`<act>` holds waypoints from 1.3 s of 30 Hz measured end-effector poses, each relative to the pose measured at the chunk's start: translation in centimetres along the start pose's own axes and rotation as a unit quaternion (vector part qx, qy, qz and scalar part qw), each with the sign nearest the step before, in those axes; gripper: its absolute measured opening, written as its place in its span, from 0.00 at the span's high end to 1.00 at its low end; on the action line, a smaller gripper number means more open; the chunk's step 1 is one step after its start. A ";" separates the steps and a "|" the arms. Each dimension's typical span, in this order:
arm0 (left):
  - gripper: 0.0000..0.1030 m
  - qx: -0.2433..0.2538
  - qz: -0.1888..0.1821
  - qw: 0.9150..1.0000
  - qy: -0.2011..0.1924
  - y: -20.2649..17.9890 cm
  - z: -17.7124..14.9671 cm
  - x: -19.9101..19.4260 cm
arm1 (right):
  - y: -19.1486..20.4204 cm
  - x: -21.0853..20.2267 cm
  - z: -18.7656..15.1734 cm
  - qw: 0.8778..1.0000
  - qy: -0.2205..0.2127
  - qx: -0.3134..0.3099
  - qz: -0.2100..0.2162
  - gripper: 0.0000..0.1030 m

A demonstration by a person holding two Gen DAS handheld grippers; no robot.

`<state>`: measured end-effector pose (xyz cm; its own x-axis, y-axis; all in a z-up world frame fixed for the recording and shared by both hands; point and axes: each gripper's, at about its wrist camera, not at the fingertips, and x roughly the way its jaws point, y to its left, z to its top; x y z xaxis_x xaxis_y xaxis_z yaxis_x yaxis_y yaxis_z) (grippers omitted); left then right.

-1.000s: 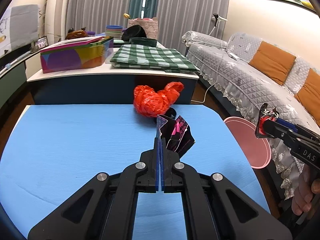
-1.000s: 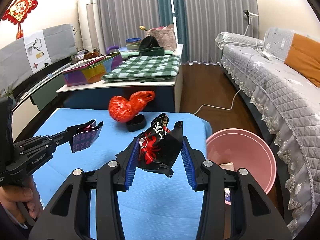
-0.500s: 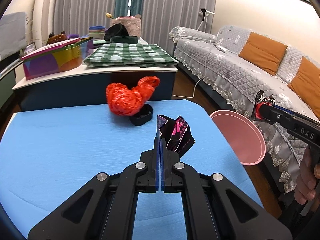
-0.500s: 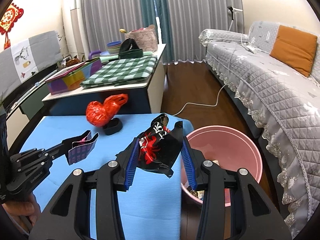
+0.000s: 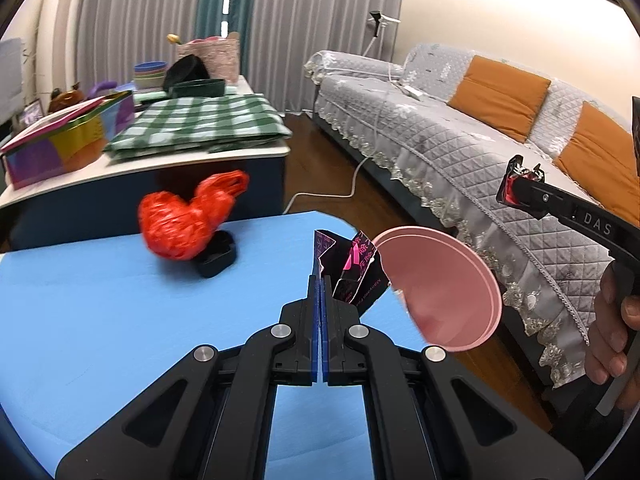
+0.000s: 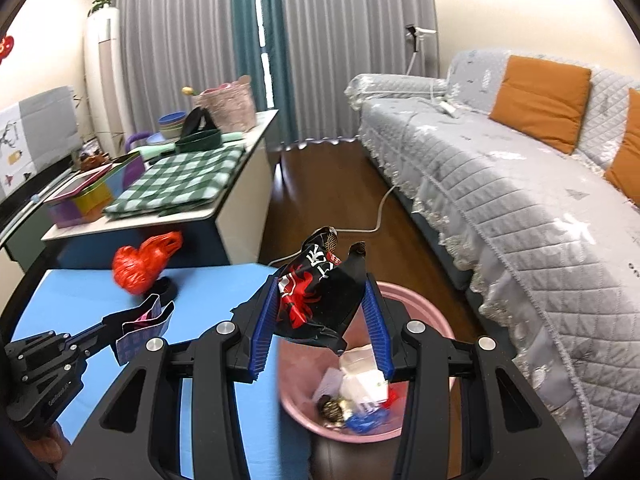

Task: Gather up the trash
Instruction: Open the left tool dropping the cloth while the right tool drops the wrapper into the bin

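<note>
My left gripper (image 5: 321, 280) is shut on a dark purple and pink wrapper (image 5: 352, 268), held above the right edge of the blue table (image 5: 100, 320). The same wrapper (image 6: 142, 330) shows at the lower left of the right wrist view. My right gripper (image 6: 320, 300) is shut on a crumpled black and red snack bag (image 6: 320, 296), held over the pink bin (image 6: 412, 308) beside the table. The bin (image 5: 440, 288) holds several pieces of trash (image 6: 360, 392). A red plastic bag (image 5: 184, 220) lies on a small black dish (image 5: 216, 258) at the table's far edge.
A grey quilted sofa (image 6: 520, 200) with orange cushions runs along the right. Behind the table a low cabinet (image 5: 160, 168) carries a green checked cloth (image 5: 200, 124), a colourful tin and bowls. A white cable (image 6: 380, 216) trails on the wooden floor. A person's hand (image 5: 612, 332) grips the right tool.
Both grippers have swung right with their wrappers. The right one has come from over the table to above the pink bin, and the left one has neared the table's right edge.
</note>
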<state>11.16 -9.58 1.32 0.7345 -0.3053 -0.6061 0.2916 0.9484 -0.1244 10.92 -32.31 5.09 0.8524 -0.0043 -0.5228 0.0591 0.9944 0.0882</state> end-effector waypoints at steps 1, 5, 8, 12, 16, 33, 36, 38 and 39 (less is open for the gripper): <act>1.00 0.001 -0.003 1.000 0.001 -0.4 0.2 0.3 | -0.4 0.1 0.1 1.000 -0.001 0.002 -0.004 0.59; 1.00 0.006 -0.014 1.000 0.004 -1.9 0.9 1.7 | -2.0 0.5 0.4 1.000 -0.001 0.013 -0.017 0.59; 0.99 0.011 -0.023 1.000 0.008 -3.1 1.4 2.9 | -3.1 1.1 0.4 0.999 0.003 0.023 -0.026 0.59; 1.00 0.019 -0.035 0.999 0.012 -4.7 2.0 4.5 | -4.1 2.2 0.3 0.999 0.009 0.030 -0.037 0.59; 1.00 0.026 -0.047 0.998 0.016 -6.2 2.5 6.0 | -4.7 3.0 0.3 0.998 0.015 0.035 -0.043 0.59; 0.91 0.033 -0.073 0.996 0.045 -9.2 2.7 10.4 | -6.6 6.4 -0.1 0.995 0.040 0.067 -0.058 0.38; 0.78 0.033 -0.068 0.996 0.043 -8.9 2.5 10.1 | -6.5 6.4 -0.2 0.995 0.039 0.069 -0.059 0.37; 0.78 0.031 -0.068 0.996 0.044 -8.6 2.4 9.8 | -6.3 6.2 -0.1 0.995 0.035 0.065 -0.061 0.36; 0.78 0.030 -0.066 0.996 0.043 -8.4 2.2 9.5 | -6.2 6.1 0.0 0.996 0.033 0.064 -0.061 0.36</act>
<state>17.09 -20.63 -1.66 0.6327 -0.4155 -0.6535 0.4193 0.8933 -0.1620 15.78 -38.48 1.33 0.7989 -0.1129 -0.5907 0.2293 0.9652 0.1256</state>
